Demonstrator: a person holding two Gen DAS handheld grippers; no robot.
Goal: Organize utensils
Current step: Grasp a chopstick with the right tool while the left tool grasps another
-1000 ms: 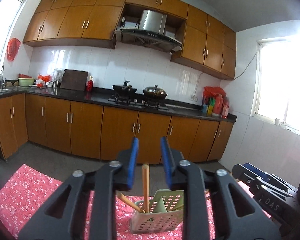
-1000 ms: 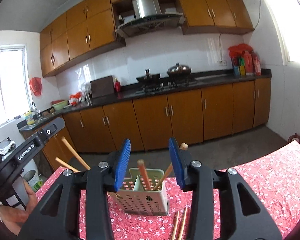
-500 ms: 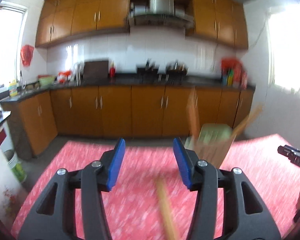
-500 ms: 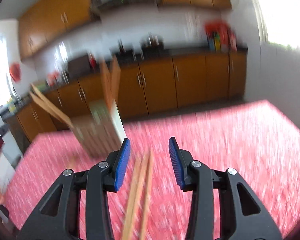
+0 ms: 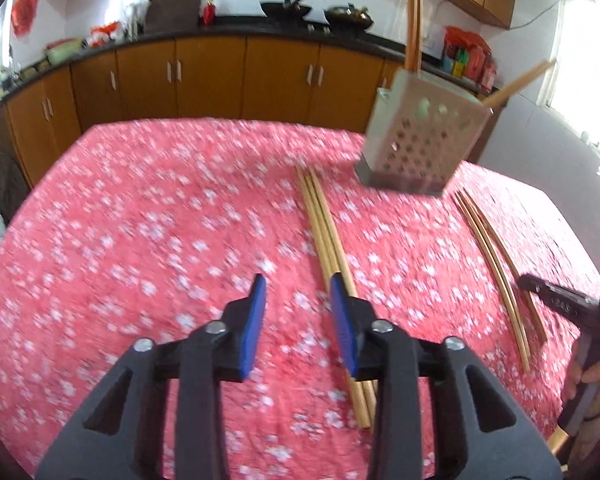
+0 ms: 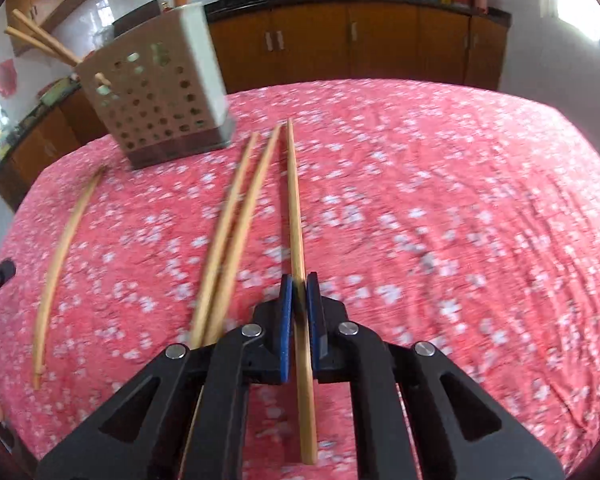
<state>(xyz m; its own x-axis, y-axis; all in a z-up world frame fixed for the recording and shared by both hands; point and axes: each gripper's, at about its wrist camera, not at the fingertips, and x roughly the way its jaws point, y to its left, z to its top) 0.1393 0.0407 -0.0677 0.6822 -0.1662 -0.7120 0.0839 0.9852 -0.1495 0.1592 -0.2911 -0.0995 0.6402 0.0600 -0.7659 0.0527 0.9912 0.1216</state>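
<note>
Gripping a single chopstick [image 6: 296,216] is the step in hand: the stick is pinched between the blue pads of the right gripper [image 6: 299,292], jaws closed on it w/ no gap seen, roughly a third up from its near end. The far tip points toward the holder; whether the stick is already lifted off the cloth cannot be told, the frame being blurred. Two more chopsticks [image 6: 236,216] are seen lying just beside it on its left, close together and crossing near the bottom, and one lone chopstick [image 6: 64,240] is seen well apart further left. The perforated utensil holder [image 6: 160,92] stands at the far end of the red floral tablecloth [image 6: 440,200], w/ several sticks already leaning in it.

In the left wrist view the left gripper [image 5: 298,320] is held above the cloth, jaws apart and nothing between them; a bundle of chopsticks [image 5: 324,232] runs just under its right finger, approx. in line w/ the holder [image 5: 420,140].

Judged next: the held stick must be raised, tilted tip-down and guided into a holder compartment w/o knocking the leaning sticks. The left jaws would need shifting right to straddle the bundle.
</note>
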